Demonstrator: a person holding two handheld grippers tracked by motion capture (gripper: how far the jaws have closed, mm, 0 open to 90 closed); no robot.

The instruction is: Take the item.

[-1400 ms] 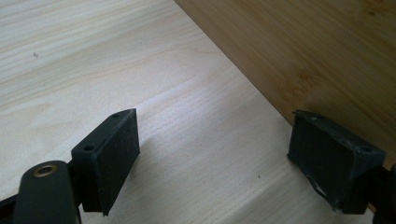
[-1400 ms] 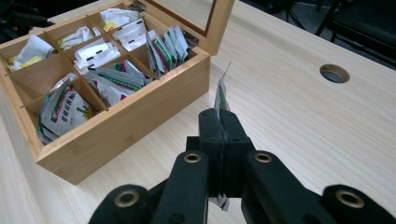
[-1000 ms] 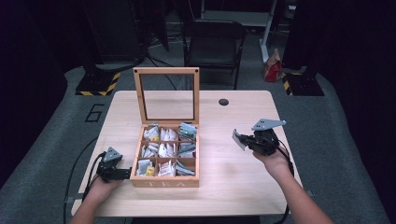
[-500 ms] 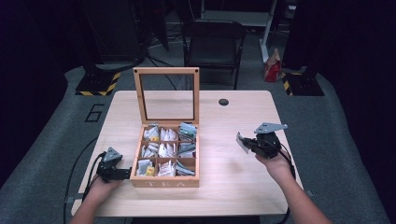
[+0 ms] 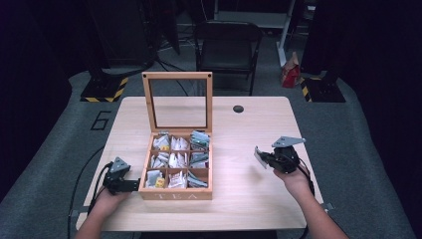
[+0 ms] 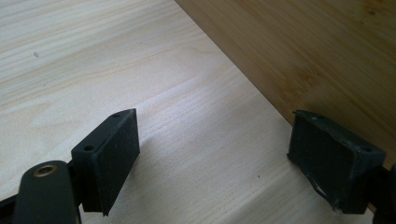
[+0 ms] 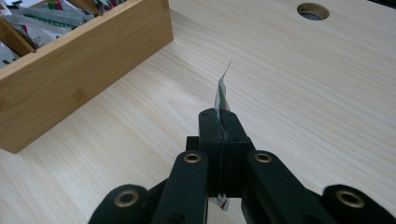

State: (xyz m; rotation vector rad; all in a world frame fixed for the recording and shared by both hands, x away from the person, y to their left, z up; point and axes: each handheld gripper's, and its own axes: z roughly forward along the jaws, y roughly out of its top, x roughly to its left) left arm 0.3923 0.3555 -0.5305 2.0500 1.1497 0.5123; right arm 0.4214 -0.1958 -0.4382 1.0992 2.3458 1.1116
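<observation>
A wooden tea box (image 5: pixel 175 193) stands on the table with its glass lid (image 5: pixel 147 102) raised upright. Several compartments hold tea bags (image 5: pixel 171 159). My right gripper (image 5: pixel 263 158) hovers to the right of the box, low over the table, shut on a flat tea bag sachet (image 5: pixel 259 157). In the right gripper view the sachet (image 7: pixel 221 91) sticks up edge-on from between the closed jaws of the right gripper (image 7: pixel 222 116), with the box's wall (image 7: pixel 79 79) to the left. My left gripper (image 5: pixel 132 185) rests open against the box's left side. In the left gripper view its jaws (image 6: pixel 224 158) stand wide apart over bare table beside the box's wall (image 6: pixel 317 56).
A round cable hole (image 5: pixel 238 108) sits in the table (image 5: pixel 249 199) behind the right gripper. A folding chair (image 5: pixel 226 45) stands beyond the far edge. Cables trail off the table's left and right near corners.
My right hand has sunk toward the table and drifted slightly right, still gripping the sachet. The left hand and the box have not moved.
</observation>
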